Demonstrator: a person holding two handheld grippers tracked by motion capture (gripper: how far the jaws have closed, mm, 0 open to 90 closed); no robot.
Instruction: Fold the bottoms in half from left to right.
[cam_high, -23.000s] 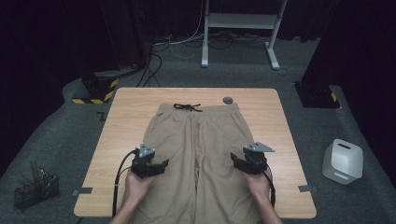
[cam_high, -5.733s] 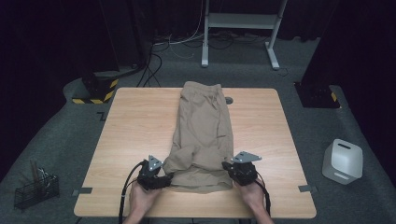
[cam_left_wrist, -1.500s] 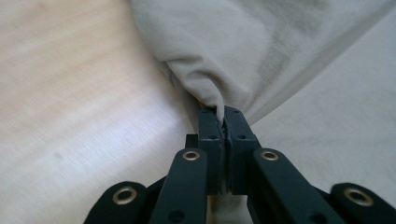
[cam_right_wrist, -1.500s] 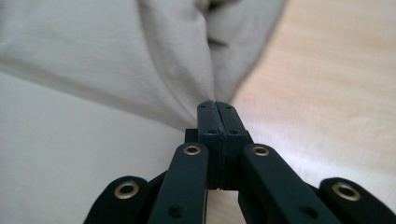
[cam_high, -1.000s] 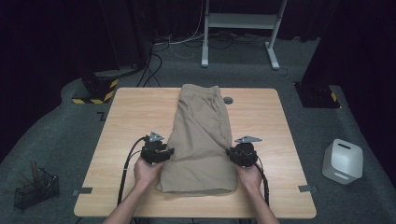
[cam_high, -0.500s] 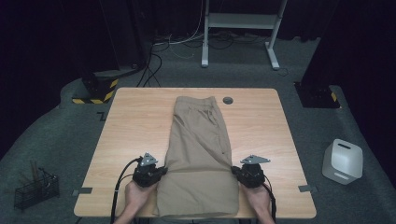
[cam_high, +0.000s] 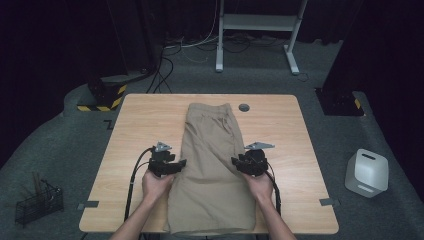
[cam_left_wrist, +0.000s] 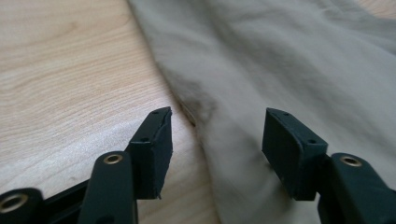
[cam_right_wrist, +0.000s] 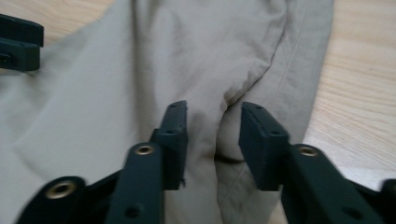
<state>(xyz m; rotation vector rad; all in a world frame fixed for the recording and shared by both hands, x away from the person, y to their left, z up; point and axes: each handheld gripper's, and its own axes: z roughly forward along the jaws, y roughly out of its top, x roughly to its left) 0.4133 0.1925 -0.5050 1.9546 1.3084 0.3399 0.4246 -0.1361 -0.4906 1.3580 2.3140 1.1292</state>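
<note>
Khaki shorts (cam_high: 212, 165), folded lengthwise into a long strip, lie down the middle of the wooden table (cam_high: 135, 130), the near end at the front edge. My left gripper (cam_high: 181, 163) sits at the strip's left edge about halfway along. In the left gripper view its jaws have just been opening; the left gripper (cam_left_wrist: 217, 122) straddles the cloth edge (cam_left_wrist: 201, 116) without pressing it. My right gripper (cam_high: 234, 161) is at the strip's right edge. Its jaws have also just been opening, and in the right gripper view the right gripper (cam_right_wrist: 212, 112) has a raised cloth fold (cam_right_wrist: 226, 100) loose between the pads.
A small dark round disc (cam_high: 244, 107) lies on the table beside the far end of the shorts. On the floor stand a white box (cam_high: 366, 172) at the right and a black wire basket (cam_high: 37, 202) at the left. Bare wood flanks the shorts.
Over the last second the shorts were drawn toward the near edge. Since half a second ago both hands have gone from the near end back to mid-length, and both grippers have opened.
</note>
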